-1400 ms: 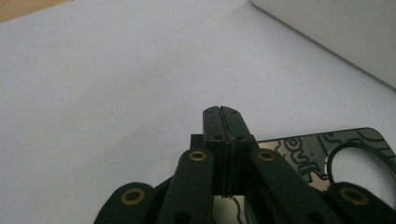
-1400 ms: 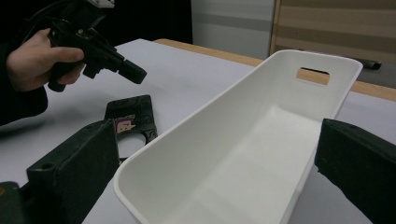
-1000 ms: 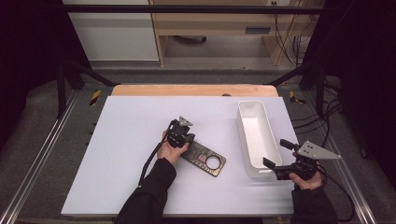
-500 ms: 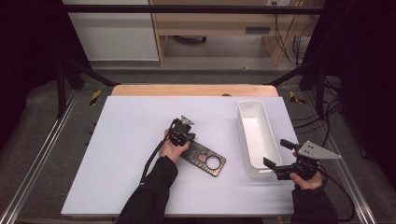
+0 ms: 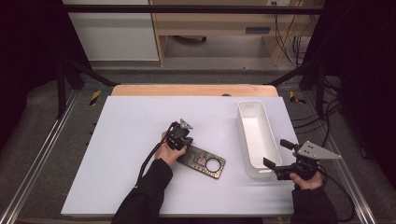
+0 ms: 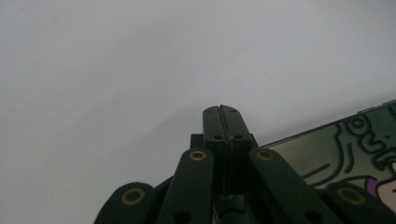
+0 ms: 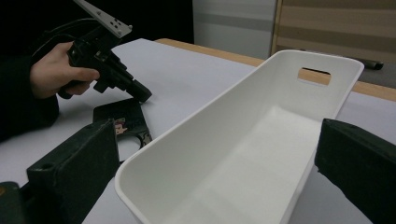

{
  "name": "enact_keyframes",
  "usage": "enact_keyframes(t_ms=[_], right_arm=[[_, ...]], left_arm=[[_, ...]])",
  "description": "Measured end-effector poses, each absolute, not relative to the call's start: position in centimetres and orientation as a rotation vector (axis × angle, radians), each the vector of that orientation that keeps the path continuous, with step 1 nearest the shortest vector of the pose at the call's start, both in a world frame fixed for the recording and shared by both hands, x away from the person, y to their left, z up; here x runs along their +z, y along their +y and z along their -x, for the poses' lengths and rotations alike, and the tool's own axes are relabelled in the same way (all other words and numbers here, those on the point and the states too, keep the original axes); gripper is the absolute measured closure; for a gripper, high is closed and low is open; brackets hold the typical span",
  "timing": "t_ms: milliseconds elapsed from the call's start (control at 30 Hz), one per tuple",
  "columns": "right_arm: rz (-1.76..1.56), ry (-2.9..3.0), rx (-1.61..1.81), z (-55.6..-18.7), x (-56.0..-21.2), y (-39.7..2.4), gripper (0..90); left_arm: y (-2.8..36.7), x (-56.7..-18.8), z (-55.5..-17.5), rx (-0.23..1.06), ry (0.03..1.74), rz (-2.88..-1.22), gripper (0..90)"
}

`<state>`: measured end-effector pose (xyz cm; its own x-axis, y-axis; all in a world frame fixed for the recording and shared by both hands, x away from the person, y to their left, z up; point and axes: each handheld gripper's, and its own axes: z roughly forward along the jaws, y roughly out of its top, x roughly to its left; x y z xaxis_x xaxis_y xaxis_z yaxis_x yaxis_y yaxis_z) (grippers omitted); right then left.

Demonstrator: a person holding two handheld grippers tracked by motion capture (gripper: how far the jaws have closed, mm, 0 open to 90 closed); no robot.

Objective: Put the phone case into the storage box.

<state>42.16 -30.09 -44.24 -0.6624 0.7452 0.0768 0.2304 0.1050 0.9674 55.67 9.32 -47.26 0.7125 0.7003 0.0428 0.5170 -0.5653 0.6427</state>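
A dark flat phone case (image 5: 205, 162) with a round hole and cartoon print lies on the white table (image 5: 130, 140). My left gripper (image 5: 183, 143) is shut with nothing between its jaws, and its tip rests low on the table at the case's far left end. In the left gripper view the shut tip (image 6: 222, 110) sits on the white surface, with the case (image 6: 345, 149) just to its right. My right gripper (image 5: 278, 154) is open beside the near end of the white bin (image 5: 258, 140). In the right gripper view the bin's (image 7: 261, 140) near corner lies between the wide jaws of my right gripper (image 7: 215, 140).
The bin holds nothing and stands lengthwise at the table's right side. A wooden strip (image 5: 194, 90) borders the table's far edge. Dark frame rails (image 5: 42, 154) run along both sides. Across the table, the right gripper view takes in my left gripper (image 7: 144, 96) and the case (image 7: 126, 119).
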Motion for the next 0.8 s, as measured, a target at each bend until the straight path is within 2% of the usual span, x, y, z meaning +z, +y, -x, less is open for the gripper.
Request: enact_keyframes(t_ms=[800], right_arm=[[-0.945, 1.957, 1.584, -42.1, -44.2, -30.0, 0.4]], left_arm=[[11.8, -47.4, -49.7, 0.369, 0.835, -2.331, 89.6]])
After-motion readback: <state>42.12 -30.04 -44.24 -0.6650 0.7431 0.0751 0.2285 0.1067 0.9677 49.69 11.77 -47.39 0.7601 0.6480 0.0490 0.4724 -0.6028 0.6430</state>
